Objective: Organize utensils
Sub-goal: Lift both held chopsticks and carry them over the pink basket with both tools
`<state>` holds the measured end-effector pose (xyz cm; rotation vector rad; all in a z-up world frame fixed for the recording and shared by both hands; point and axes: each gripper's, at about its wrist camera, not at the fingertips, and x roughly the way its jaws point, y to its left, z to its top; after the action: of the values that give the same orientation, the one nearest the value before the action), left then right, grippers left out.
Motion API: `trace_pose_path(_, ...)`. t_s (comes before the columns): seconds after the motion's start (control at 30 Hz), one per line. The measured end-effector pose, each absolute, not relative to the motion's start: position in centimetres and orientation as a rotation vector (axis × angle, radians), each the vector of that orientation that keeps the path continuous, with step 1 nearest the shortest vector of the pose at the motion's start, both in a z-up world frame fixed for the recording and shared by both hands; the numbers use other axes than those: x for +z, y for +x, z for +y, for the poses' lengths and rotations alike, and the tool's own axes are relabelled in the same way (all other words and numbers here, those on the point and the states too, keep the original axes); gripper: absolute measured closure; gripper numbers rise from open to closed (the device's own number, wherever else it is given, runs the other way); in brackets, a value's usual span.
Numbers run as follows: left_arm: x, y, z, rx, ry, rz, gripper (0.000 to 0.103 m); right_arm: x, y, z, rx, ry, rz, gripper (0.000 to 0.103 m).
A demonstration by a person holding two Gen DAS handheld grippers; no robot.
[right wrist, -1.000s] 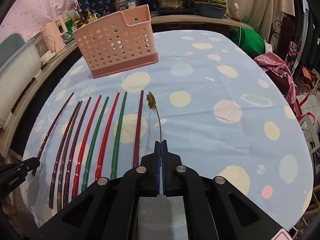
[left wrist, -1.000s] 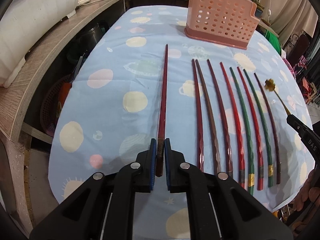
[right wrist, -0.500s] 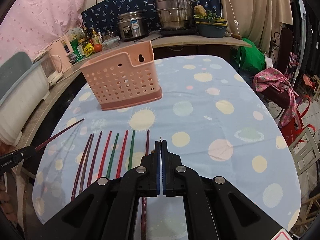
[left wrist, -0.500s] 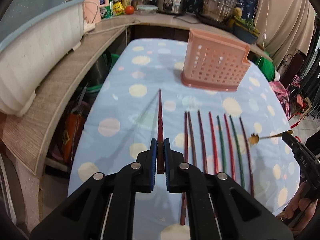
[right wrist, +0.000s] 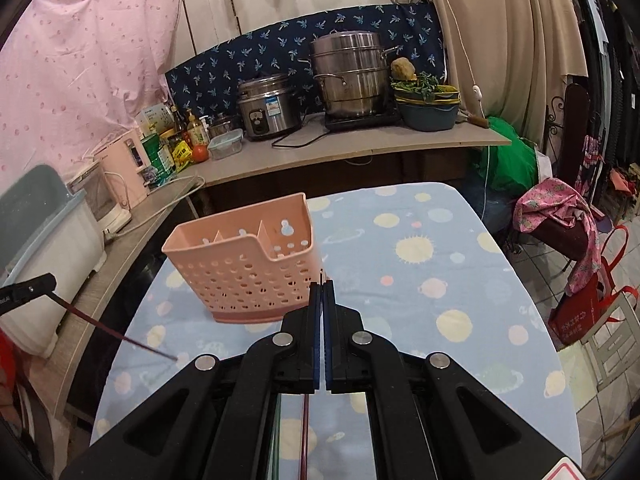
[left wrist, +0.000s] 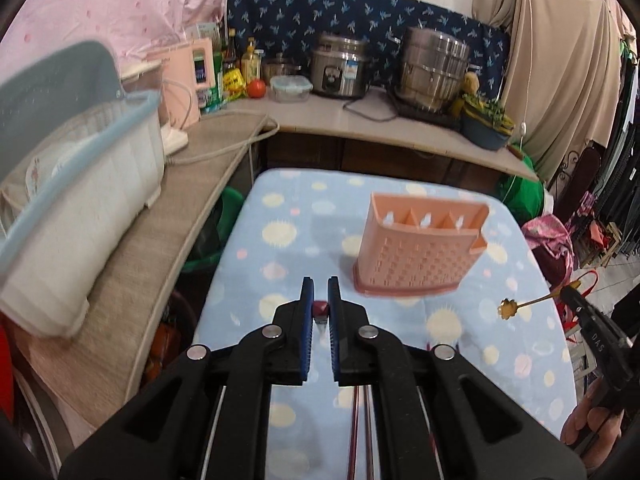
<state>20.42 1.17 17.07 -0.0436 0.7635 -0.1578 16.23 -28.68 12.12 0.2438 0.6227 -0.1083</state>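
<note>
Grippers, two, both raised over the table (right wrist: 460,240): left gripper (left wrist: 320,300) pinching a dark red chopstick (right wrist: 116,334) by its thick end, right gripper (right wrist: 322,300) pressed tight on a thin gold spoon (left wrist: 510,307), both seemingly lifted for carrying to the holder. Pink perforated utensil holder (right wrist: 244,268), upright beyond them, compartments apparently empty. Remaining chopsticks (left wrist: 358,432) lie on the cloth below.

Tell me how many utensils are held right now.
2: a chopstick in the left tool, a spoon in the right tool. Others on the table are mostly hidden.
</note>
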Motion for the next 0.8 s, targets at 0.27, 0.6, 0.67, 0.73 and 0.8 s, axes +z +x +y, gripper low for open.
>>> trace_pose_path(0.27, 23.6, 23.8, 0.0, -0.172, -0.066, 0.622, 0.096, 14.3, 20.8, -29.6, -0.084, 0.283, 0.568, 0.101)
trace_pose_path(0.6, 29.7, 26.7, -1.7, -0.227, -0.160, 0.410, 0.096, 15.1, 25.9, -29.7, -0.063, 0.303, 0.559, 0.101)
trace_pose_path(0.67, 29.5, 27.5, -2.3, -0.235, -0.162, 0.412, 0.096, 14.5, 26.5, -29.7, -0.055, 0.314, 0.572, 0.101)
trace_pose_path(0.73, 28.8, 28.3, -2.8, -0.233, -0.161, 0.416, 0.096, 13.9, 27.0, -29.6, -0.052, 0.318, 0.586, 0.101)
trace_pose_path(0.8, 27.9, 28.8, -3.3, -0.232, -0.161, 0.423, 0.096, 13.3, 27.3, -29.5, -0.050, 0.317, 0.598, 0.101)
